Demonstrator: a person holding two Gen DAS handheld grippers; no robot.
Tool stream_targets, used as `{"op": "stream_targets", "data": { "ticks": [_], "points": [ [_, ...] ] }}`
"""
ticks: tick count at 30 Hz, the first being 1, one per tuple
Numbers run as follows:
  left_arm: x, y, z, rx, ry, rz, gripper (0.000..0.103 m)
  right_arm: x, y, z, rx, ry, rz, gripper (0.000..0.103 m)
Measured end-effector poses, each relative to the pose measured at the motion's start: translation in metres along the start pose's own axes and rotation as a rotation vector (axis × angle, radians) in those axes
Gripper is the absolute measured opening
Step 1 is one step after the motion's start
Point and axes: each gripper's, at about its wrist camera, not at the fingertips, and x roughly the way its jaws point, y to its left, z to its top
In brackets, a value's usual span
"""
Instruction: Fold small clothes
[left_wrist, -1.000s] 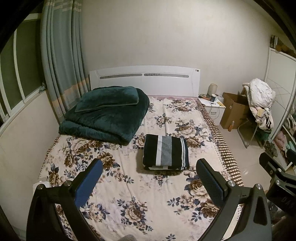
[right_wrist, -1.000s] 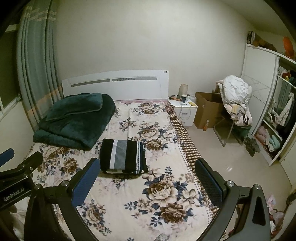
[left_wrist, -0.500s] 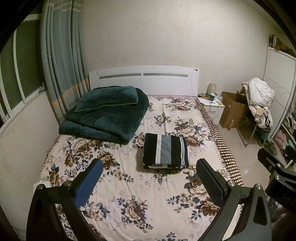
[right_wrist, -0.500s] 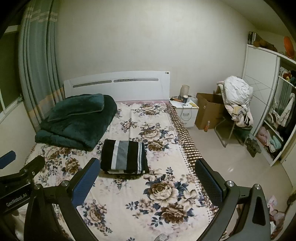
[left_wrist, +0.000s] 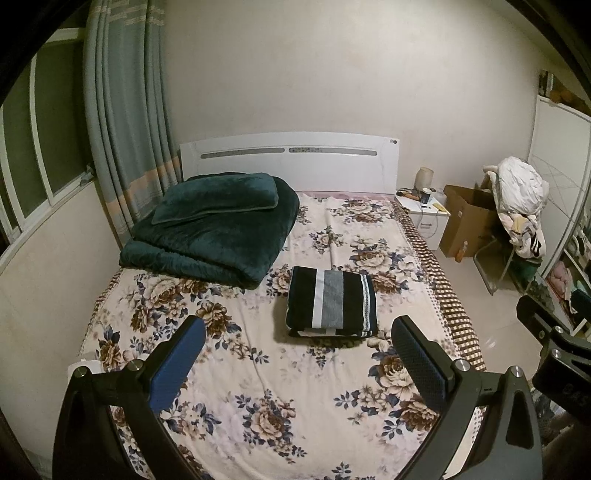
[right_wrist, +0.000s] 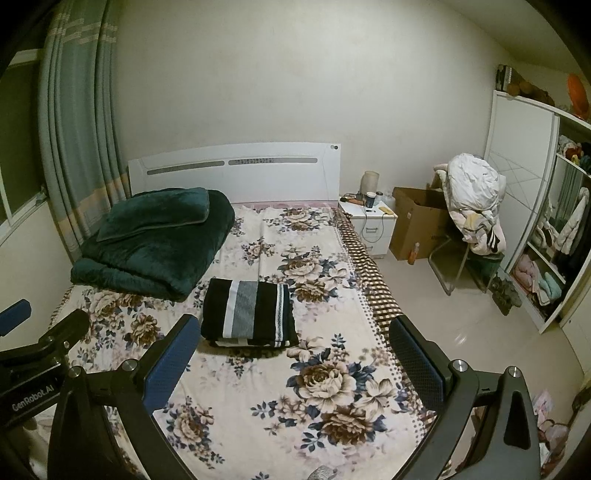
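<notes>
Barely anything has shifted since a second ago: both grippers drifted back a touch and the view slid a little sideways, so the folded striped garment (left_wrist: 331, 303) sits about where it did, just ahead of both sets of fingers. From the left wrist view, the left gripper (left_wrist: 298, 363) hangs over the near end of the bed (left_wrist: 258, 387) with its jaws spread wide and nothing between them, blue pad on one finger and dark textured pad on the other. The garment lies flat ahead of it and slightly toward its right finger, not touching either one. It's folded into a neat rectangle, black with white and grey stripes, resting on the floral bedsheet. Same story in the right wrist view: the right gripper (right_wrist: 291, 360) is spread open and empty, and the garment (right_wrist: 249, 314) is ahead of it, closer to its left finger. You can also catch the left gripper's body poking in at the left edge of that view, with some lettering on it. Farther ahead and to the left of both grippers there's a folded dark green blanket (left_wrist: 214, 229) with a matching pillow on top, up against the white headboard (left_wrist: 291, 162). Off to the right past the bed there's a small white nightstand (right_wrist: 369, 225), a cardboard box (right_wrist: 417, 225) and a chair piled with clothes (right_wrist: 474, 199).
</notes>
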Motion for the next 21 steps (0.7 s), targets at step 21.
{"op": "stream_targets", "data": {
  "ticks": [21],
  "points": [
    [-0.0024,0.0026,-0.0005,-0.002,-0.005,0.002,0.103,-0.0016,0.0028,-0.0034,0.002,-0.003,-0.002,0.103]
  ]
}}
